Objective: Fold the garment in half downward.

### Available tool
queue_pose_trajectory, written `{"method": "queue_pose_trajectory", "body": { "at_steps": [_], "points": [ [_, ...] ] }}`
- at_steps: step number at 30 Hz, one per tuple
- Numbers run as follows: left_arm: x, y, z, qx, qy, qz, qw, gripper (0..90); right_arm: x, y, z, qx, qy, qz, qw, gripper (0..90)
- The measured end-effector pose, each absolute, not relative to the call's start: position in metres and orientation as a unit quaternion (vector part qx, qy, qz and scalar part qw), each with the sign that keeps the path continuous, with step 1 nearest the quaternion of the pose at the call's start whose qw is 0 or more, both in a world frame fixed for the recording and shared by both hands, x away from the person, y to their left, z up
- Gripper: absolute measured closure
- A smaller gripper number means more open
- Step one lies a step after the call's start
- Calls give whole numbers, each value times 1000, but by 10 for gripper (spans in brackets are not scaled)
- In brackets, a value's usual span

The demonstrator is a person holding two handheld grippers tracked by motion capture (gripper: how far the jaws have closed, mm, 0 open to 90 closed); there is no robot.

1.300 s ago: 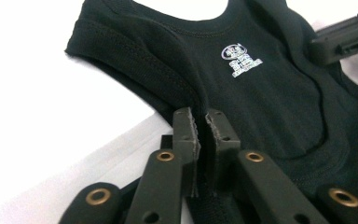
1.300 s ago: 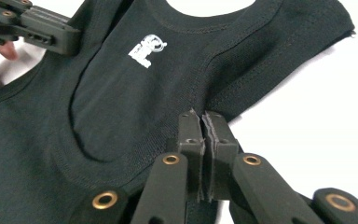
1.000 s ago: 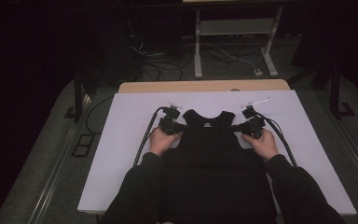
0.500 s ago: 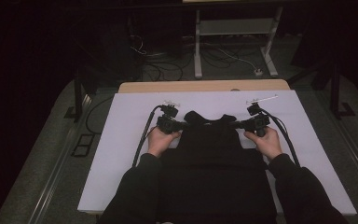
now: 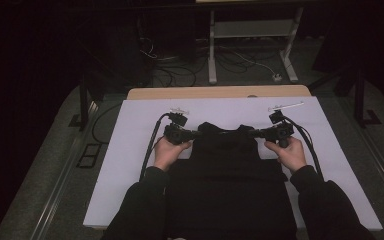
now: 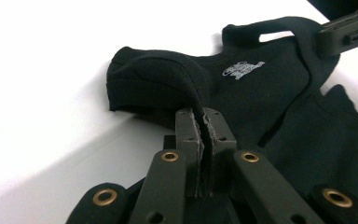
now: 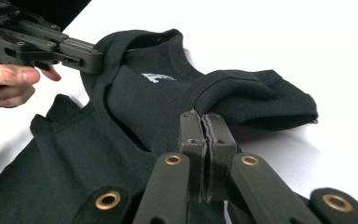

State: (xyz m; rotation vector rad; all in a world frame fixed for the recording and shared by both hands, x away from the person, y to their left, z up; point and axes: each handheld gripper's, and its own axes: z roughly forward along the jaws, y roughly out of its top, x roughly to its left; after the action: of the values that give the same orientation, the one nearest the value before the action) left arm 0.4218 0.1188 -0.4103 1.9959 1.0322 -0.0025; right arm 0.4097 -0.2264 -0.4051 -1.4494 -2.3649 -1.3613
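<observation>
White sheet over the table, dark room behind it with cables on the floor at the top of the frame. Sitting mid-frame in the high view is a black sleeveless top, lying flat with its neck toward the far edge. Both forearms come up from the bottom, hands wrapped round the handles. Left gripper is clamped on the left shoulder strap, right gripper pinching the right strap, jaws pointing inward at each other.
</observation>
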Motion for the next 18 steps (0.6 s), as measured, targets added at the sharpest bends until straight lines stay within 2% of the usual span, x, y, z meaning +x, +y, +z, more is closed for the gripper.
{"method": "queue_pose_trajectory", "body": {
  "at_steps": [18],
  "points": [
    [406, 128, -396, 797, 402, -5, 451, 851, 394, -229, -395, -456, -763, -457, 26, 865]
  ]
}}
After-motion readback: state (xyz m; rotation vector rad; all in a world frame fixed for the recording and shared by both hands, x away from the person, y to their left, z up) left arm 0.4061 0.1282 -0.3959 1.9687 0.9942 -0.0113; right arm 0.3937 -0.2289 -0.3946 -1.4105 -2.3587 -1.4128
